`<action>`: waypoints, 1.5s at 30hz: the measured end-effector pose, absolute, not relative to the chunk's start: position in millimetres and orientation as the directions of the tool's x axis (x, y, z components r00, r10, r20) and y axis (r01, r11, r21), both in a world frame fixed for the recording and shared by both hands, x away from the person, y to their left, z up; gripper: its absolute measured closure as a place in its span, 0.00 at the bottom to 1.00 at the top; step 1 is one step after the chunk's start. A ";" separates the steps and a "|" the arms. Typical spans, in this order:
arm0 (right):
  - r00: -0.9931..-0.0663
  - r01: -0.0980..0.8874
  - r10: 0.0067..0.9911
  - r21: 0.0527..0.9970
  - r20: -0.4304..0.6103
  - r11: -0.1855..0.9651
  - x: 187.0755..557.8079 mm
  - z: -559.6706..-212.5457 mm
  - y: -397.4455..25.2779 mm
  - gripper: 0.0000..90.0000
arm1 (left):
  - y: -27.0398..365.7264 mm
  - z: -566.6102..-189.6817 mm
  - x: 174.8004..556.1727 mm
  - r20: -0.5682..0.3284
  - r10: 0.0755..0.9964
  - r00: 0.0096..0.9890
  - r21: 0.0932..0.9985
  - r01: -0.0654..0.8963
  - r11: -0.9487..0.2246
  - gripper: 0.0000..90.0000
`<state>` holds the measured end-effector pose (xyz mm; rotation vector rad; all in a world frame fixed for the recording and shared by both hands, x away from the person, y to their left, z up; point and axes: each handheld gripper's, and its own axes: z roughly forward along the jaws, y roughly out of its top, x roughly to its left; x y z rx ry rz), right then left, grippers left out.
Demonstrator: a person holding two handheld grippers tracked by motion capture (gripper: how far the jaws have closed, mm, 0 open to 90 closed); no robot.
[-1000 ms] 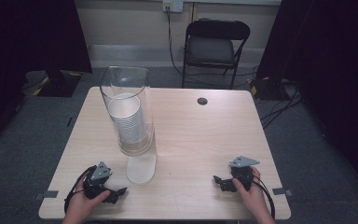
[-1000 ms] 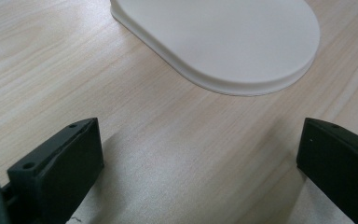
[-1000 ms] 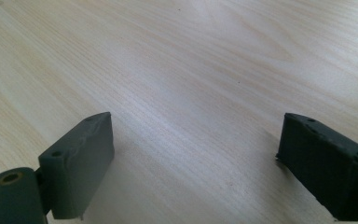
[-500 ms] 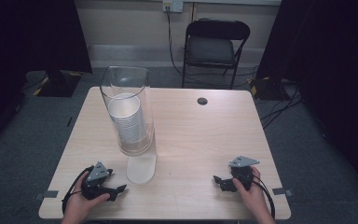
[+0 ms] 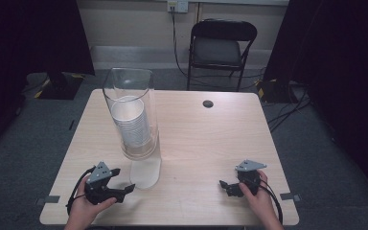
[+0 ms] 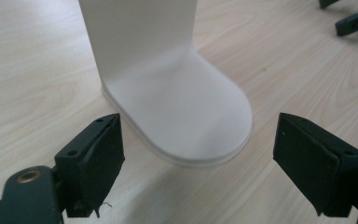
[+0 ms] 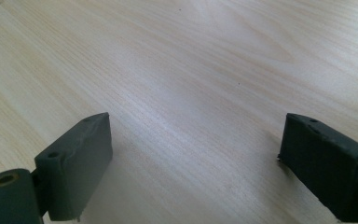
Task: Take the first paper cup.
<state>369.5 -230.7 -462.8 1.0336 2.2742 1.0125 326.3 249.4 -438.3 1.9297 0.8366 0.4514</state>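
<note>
Both grippers are being held wide open and empty on the wooden table, the left gripper being aimed at the white stand's rounded base just beside it, the right gripper being kept well apart.

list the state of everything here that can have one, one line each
left gripper: open, jaws wide, aimed at the white base, holding nothing
right gripper: open, low over bare table, holding nothing
clear cylinder: upright on the table, open at the top
paper cups: nested in one stack inside the cylinder, mouths up
white base: flat on the table in front of the cylinder
folding chair: unfolded, seat vacant
</note>
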 end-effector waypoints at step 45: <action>-0.623 0.453 0.777 0.768 -0.090 0.452 369.5 -462.8 -230.7 0.09 | 200.6 -407.3 345.5 -0.004 0.770 0.638 0.988 0.119 -0.094 0.18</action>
